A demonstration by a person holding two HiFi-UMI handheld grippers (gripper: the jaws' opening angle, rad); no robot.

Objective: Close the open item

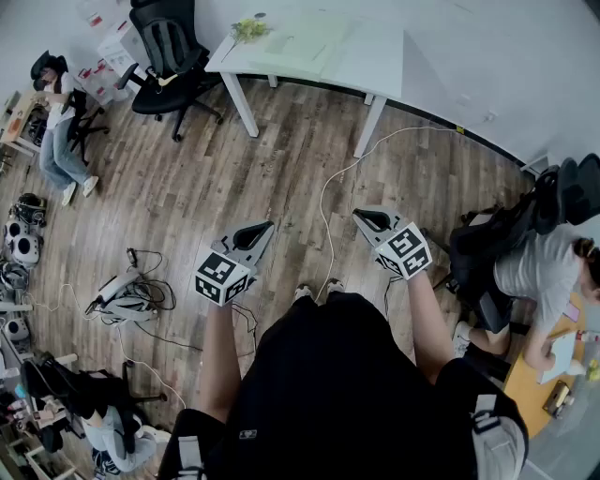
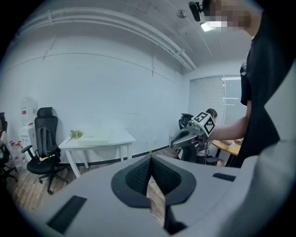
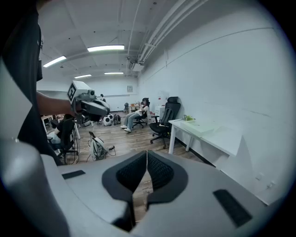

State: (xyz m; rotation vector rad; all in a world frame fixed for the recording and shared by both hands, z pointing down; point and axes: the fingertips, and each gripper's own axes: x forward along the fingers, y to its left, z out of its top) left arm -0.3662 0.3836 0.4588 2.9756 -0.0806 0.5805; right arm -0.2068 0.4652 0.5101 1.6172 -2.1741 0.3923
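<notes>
A white table (image 1: pixel 375 66) stands far ahead by the wall. On it lie a flat pale green item (image 1: pixel 305 42) and a small green sprig (image 1: pixel 248 28); I cannot tell whether the flat item is open. The same table (image 2: pixel 119 138) with the pale item (image 2: pixel 95 136) shows small in the left gripper view, and again as table (image 3: pixel 222 138) and item (image 3: pixel 203 126) in the right gripper view. My left gripper (image 1: pixel 263 228) and right gripper (image 1: pixel 362 218) hang side by side over the wooden floor, far short of the table. Both are shut and hold nothing.
A black office chair (image 1: pixel 173 56) stands left of the table. A white cable (image 1: pixel 328 197) runs across the floor between the grippers. A person sits at far left (image 1: pixel 58 122), another at a desk on the right (image 1: pixel 534 272). Gear and cables (image 1: pixel 127 295) lie at left.
</notes>
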